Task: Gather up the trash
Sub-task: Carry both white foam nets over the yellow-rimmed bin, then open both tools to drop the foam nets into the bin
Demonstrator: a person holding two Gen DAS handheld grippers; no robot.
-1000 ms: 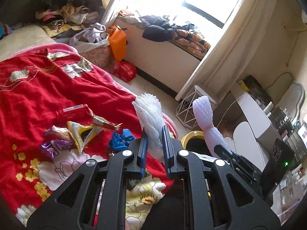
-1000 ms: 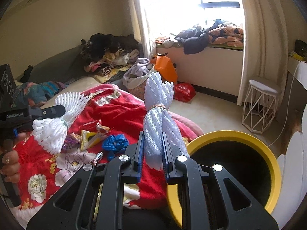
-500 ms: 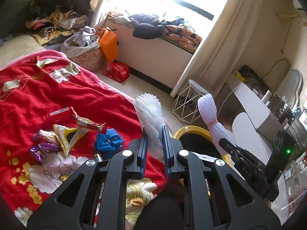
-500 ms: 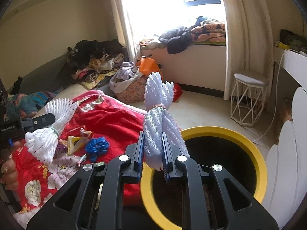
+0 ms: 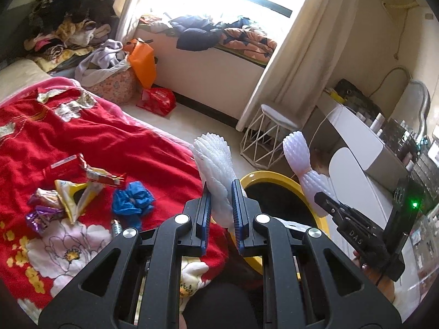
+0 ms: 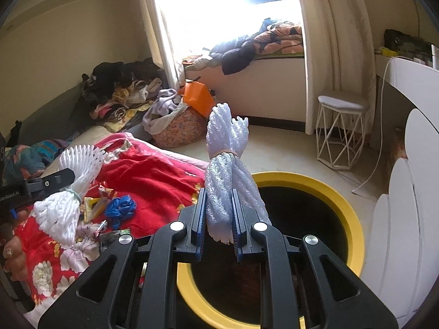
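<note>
My left gripper (image 5: pixel 221 213) is shut on a white foam net bundle (image 5: pixel 215 170), held at the bed's edge beside the yellow-rimmed black bin (image 5: pixel 277 178). My right gripper (image 6: pixel 218 219) is shut on a second white foam net bundle (image 6: pixel 225 159) tied with a band, held above the bin's (image 6: pixel 348 213) opening. Each gripper shows in the other's view: the right gripper (image 5: pixel 323 203) with its net (image 5: pixel 301 164), the left gripper (image 6: pixel 68 176) with its net (image 6: pixel 65 200). Wrappers (image 5: pixel 74 192) and a blue crumpled glove (image 5: pixel 133 198) lie on the red blanket (image 5: pixel 96 137).
A white wire stool (image 5: pixel 270 134) stands past the bin by the curtain. A white desk (image 5: pixel 365 148) and white chair (image 6: pixel 408 205) are on the right. Clothes piles, a floral basket (image 6: pixel 178 128), an orange bag (image 5: pixel 142 60) and a red bag (image 5: pixel 157 101) sit near the window.
Both grippers, each still holding its net, have moved right, away from the bed. The right one went from beside the bin to over its opening.
</note>
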